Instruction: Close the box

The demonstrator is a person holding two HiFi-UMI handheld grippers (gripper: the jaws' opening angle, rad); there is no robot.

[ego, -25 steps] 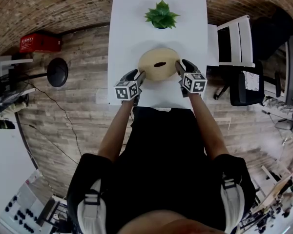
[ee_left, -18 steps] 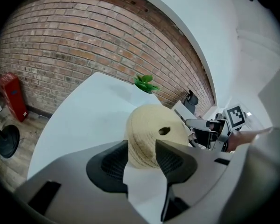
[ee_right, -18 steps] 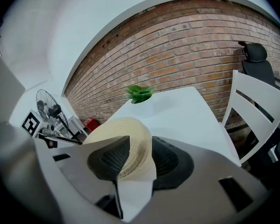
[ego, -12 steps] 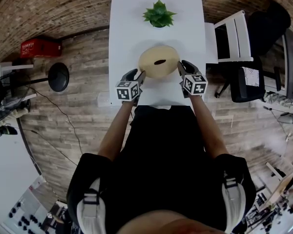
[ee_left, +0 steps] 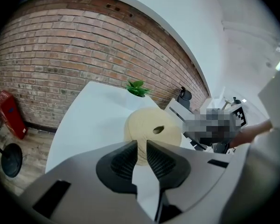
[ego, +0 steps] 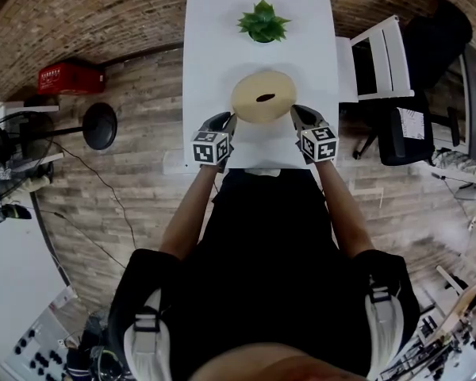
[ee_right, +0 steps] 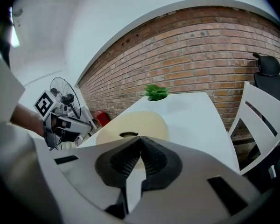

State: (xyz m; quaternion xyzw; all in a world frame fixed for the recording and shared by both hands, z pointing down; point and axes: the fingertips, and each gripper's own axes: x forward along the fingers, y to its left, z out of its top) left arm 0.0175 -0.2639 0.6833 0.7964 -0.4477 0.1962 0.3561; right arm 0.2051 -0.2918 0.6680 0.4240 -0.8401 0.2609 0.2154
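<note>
A round beige box (ego: 262,96) with a dark oval hole in its top sits mid-table on the white table (ego: 214,46). My left gripper (ego: 228,121) is at the box's near-left side. Its jaws are closing, with a narrow gap left and nothing pressed between the pads. In the left gripper view the box (ee_left: 154,127) lies just beyond the left gripper (ee_left: 141,146). My right gripper (ego: 295,113) is at the box's near-right side. Its tips meet with nothing between them. The right gripper (ee_right: 140,139) points at the box (ee_right: 130,127).
A small green plant (ego: 262,22) stands at the table's far end. A white chair (ego: 377,62) and a black office chair (ego: 404,137) are to the right. On the wooden floor at the left are a black fan (ego: 101,125) and a red crate (ego: 67,78).
Both grippers stay beside the box while their jaws draw together. The right one has come fully shut. The box has not moved on the table.
</note>
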